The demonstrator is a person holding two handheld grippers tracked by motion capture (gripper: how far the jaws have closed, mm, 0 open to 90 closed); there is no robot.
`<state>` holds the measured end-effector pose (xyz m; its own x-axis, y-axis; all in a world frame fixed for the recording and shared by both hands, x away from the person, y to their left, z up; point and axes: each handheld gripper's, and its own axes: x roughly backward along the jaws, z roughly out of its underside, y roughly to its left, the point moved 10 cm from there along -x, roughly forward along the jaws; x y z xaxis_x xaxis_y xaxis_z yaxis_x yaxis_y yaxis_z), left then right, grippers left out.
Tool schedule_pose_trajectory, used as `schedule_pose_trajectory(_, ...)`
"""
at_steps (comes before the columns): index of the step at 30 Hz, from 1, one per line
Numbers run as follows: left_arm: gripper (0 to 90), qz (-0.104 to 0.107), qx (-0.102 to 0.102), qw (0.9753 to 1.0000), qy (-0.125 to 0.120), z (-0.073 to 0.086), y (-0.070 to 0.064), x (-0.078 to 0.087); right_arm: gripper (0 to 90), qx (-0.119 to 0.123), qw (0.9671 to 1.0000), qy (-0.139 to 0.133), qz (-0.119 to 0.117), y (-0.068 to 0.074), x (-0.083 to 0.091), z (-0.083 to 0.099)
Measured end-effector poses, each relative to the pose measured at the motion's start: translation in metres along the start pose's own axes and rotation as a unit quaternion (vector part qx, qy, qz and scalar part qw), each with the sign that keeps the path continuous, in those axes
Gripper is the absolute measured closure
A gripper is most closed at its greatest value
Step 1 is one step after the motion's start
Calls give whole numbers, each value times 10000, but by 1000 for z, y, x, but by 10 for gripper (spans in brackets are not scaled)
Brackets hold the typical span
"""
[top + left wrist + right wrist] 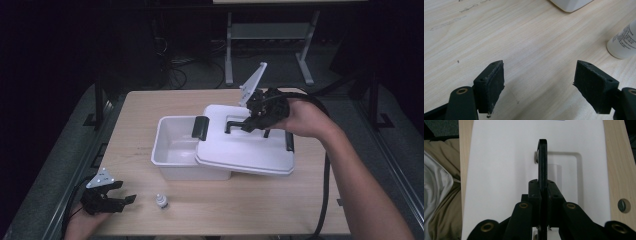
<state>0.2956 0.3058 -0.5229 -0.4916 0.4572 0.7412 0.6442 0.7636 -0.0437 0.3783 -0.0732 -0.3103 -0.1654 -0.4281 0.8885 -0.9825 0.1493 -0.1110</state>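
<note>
A white plastic box (172, 145) stands mid-table. Its white lid (240, 147) lies askew, shifted right, leaving the box's left part uncovered. My right gripper (250, 122) is shut on the lid's black handle (235, 123); in the right gripper view the handle (542, 160) stands upright, clamped between the pads (534, 192). Over the table's near left corner my left gripper (125, 197) is open, nothing between its fingers (492, 82). A small white bottle (161, 201) stands just right of it, seen also at the edge of the left gripper view (624, 40).
Black latches sit on the lid's left end (200, 127) and right end (289, 141). The wooden table (280, 205) has bare surface along the front. Beyond the far edge stand table legs (229, 50) and cables on a dark floor.
</note>
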Motion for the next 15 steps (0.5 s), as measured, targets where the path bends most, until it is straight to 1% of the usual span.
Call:
schedule_pose_trajectory(2, 241, 17, -11, 10000, 68, 1, -1, -1, 838, -45, 10000, 11, 41, 1, 4, 9)
schedule_pose_trajectory(3, 241, 17, -11, 10000, 68, 1, -1, -1, 838, -45, 10000, 11, 41, 1, 4, 9)
schedule_pose_trajectory(5, 241, 14, 5, 10000, 63, 1, -1, -2, 838, -120, 9999, 18, 86, 2, 9, 18)
schedule_pose_trajectory(8, 241, 3, -31, 10000, 77, 0, -1, -2, 838, -183, 9997, 7, 142, 4, 15, 28)
schedule_pose_trajectory(9, 241, 13, 6, 10000, 83, 1, -2, -3, 838, -213, 9996, -4, 162, 5, 18, 31)
schedule_pose_trajectory(13, 241, -3, -14, 9999, 150, 4, 1, -4, 838, -321, 9992, -41, 229, 7, 25, 46)
schedule_pose_trajectory(15, 241, -26, 3, 9999, 138, 4, 2, -4, 838, -390, 9989, -37, 258, 8, 28, 55)
